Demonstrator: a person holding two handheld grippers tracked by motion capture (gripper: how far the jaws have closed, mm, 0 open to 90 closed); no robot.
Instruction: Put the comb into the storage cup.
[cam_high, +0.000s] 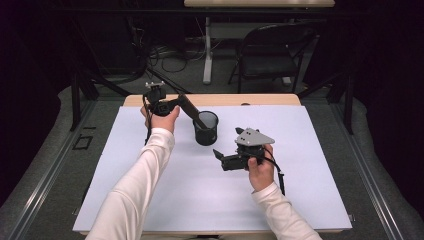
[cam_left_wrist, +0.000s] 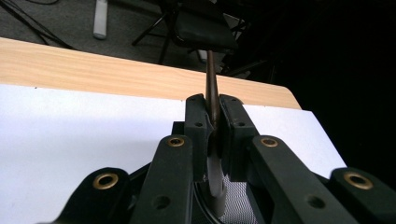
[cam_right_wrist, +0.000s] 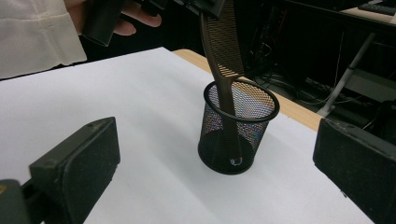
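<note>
- A dark brown comb (cam_right_wrist: 223, 51) stands tilted inside a black mesh cup (cam_right_wrist: 238, 126); its thin handle end goes down into the cup and reaches near the bottom, and its toothed part rises above the rim.
- The left tongs (cam_high: 200, 121) are closed tight on the comb. In the left gripper view the comb (cam_left_wrist: 212, 93) is pressed between the two black jaws and its edge sticks out past them.
- In the high view the left tongs come down at a slant from the upper left to the cup's mouth (cam_high: 206, 127), so the comb is right at their tips, above and inside the cup.
- The cup stands upright on a white sheet (cam_high: 165, 200) which covers the desk (cam_high: 220, 99), a little behind the middle of the sheet.
- The right tongs (cam_high: 220, 156) are low over the sheet, to the right and front of the cup, apart from it. Their jaws are wide open and hold nothing; in the right gripper view the cup is seen between them, farther off.
- The person's hands, in white sleeves (cam_high: 135, 190), hold both tools.
- Behind the desk is a dark folding chair (cam_high: 270, 52) on a grey floor.
</note>
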